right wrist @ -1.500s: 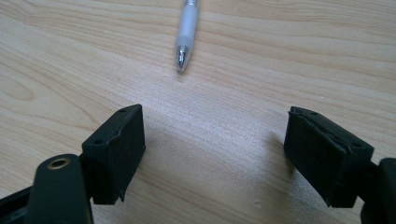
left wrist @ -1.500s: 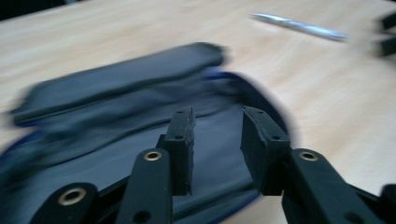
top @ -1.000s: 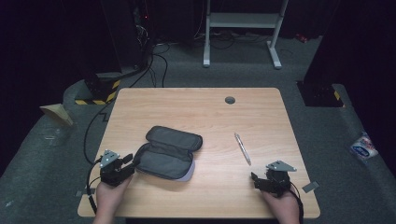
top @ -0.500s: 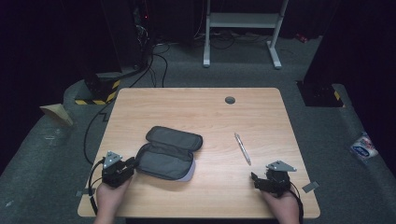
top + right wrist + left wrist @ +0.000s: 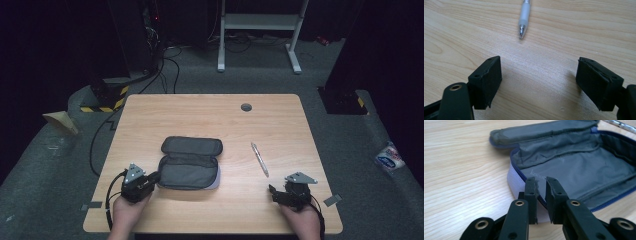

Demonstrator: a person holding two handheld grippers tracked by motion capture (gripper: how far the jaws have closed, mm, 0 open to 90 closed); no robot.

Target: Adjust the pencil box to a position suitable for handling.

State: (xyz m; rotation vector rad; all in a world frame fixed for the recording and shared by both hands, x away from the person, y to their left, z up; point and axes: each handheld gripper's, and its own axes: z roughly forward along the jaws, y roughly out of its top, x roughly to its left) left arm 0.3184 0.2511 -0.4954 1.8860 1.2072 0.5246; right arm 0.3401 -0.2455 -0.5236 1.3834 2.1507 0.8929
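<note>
Left gripper (image 5: 152, 178): at the near-left edge of the open pencil case (image 5: 190, 162); its jaws have just been closing, and the left gripper view shows them nearly together on the case's front wall (image 5: 541, 192), a narrow gap left.
Right gripper (image 5: 274, 192): jaws spread wide with nothing between them, over bare worktop (image 5: 210, 112) near the front right.
Pencil case: lies unzipped mid-worktop, lid folded back, grey lining and blue zip clear in the left gripper view.
Pen (image 5: 259, 159): right of the case, apart from it; the right gripper view shows its silver tip (image 5: 521, 31) pointing toward that gripper.
High view alone: both hands at the near edge, a round hole (image 5: 246, 107) near the far edge.
</note>
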